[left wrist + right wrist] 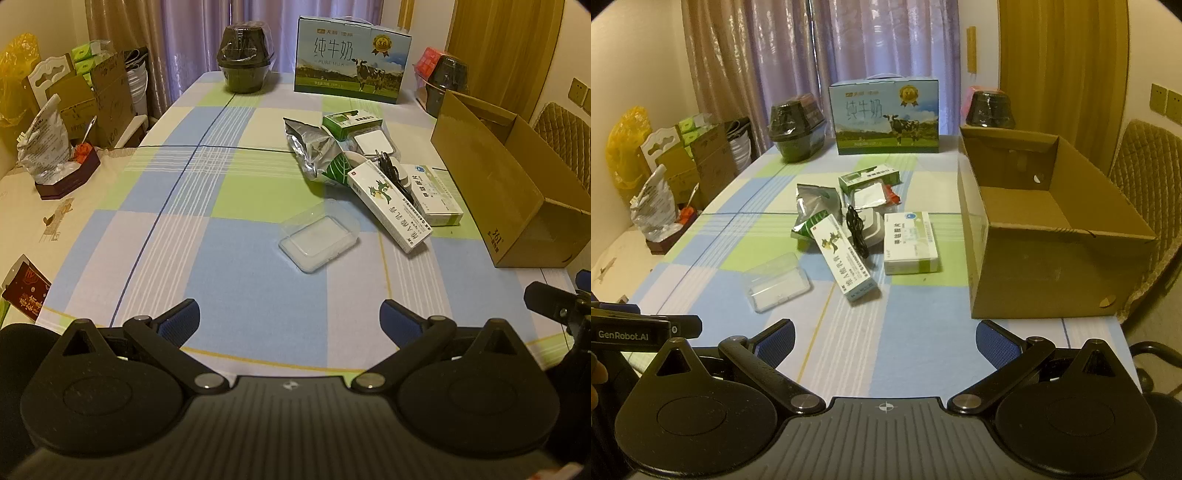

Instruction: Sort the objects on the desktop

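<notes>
From the left wrist view, the left gripper [290, 319] is spread and empty; the clear flat plastic case [318, 240] lies just ahead, slightly right. From the right wrist view, the right gripper [884, 339], also spread and empty, sees it ahead-left, with the open brown cardboard box [1052, 273] closer on its right.

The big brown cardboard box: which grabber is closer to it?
Right. The open brown cardboard box sits just ahead-right of the right gripper; from the left gripper it lies far off to the right.
</notes>
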